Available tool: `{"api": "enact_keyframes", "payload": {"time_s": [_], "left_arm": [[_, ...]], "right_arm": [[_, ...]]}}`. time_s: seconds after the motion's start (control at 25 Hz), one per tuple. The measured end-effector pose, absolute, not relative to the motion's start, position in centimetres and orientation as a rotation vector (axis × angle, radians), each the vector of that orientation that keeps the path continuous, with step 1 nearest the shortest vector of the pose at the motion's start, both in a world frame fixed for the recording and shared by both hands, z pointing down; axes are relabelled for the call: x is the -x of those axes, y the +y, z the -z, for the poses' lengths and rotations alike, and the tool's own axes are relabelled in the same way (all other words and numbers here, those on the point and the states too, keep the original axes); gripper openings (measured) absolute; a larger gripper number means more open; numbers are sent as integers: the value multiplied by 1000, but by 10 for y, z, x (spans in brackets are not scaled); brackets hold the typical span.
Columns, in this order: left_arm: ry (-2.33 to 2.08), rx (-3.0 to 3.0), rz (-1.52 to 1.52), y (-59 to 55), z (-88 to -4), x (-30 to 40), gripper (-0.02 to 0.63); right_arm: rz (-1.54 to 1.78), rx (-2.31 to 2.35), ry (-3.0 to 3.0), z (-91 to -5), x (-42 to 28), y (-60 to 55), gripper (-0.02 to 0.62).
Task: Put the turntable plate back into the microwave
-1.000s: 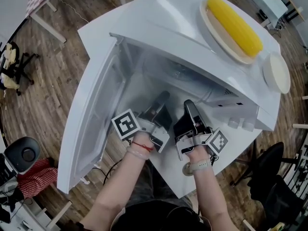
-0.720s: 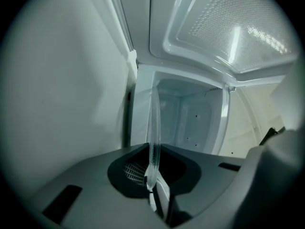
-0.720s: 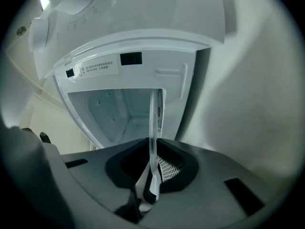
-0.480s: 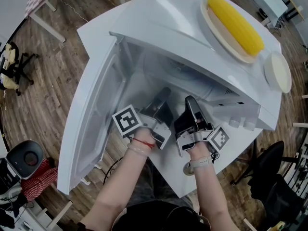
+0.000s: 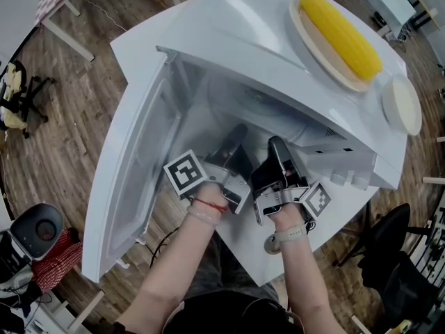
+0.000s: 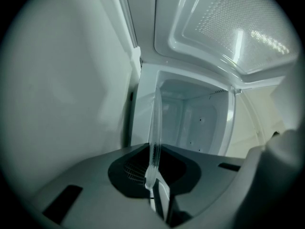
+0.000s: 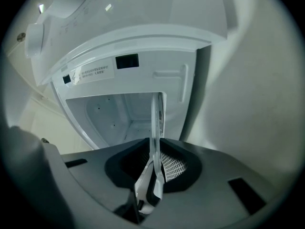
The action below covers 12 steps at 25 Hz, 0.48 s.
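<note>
Clear glass turntable plate (image 6: 156, 128), level, partly inside the open white microwave (image 5: 236, 26)

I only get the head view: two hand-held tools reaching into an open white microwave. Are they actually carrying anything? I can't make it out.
Observer: Yes. In the left gripper view, the left gripper has its jaws shut on the rim of a clear glass turntable plate, seen edge-on.
Operator: And the other tool?
Observer: The right gripper has its jaws shut on the plate's rim too, as its own view shows.
Operator: Is the plate inside yet?
Observer: Both gripper views look past the plate into the microwave cavity, whose back wall has small holes. I cannot tell how far in the plate reaches.
</note>
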State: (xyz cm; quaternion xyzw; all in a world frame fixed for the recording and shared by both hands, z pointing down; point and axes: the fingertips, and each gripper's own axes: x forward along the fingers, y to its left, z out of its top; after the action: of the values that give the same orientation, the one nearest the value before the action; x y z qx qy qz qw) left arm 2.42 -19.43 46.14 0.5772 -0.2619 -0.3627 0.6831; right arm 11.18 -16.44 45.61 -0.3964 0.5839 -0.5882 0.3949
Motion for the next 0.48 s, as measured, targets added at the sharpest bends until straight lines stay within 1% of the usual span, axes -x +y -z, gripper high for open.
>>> {"api": "enact_keyframes", "payload": {"time_s": [0.16,0.48], "left_arm": [[-602,-1289,813,-196,-464,-24,37],[-613,-1297,810,-201,-466,-23,37]], "right_arm": [[1500,1013,1482,-456,-112,-163,86],[1528,999,1502,-459,-101,-156,86]]}}
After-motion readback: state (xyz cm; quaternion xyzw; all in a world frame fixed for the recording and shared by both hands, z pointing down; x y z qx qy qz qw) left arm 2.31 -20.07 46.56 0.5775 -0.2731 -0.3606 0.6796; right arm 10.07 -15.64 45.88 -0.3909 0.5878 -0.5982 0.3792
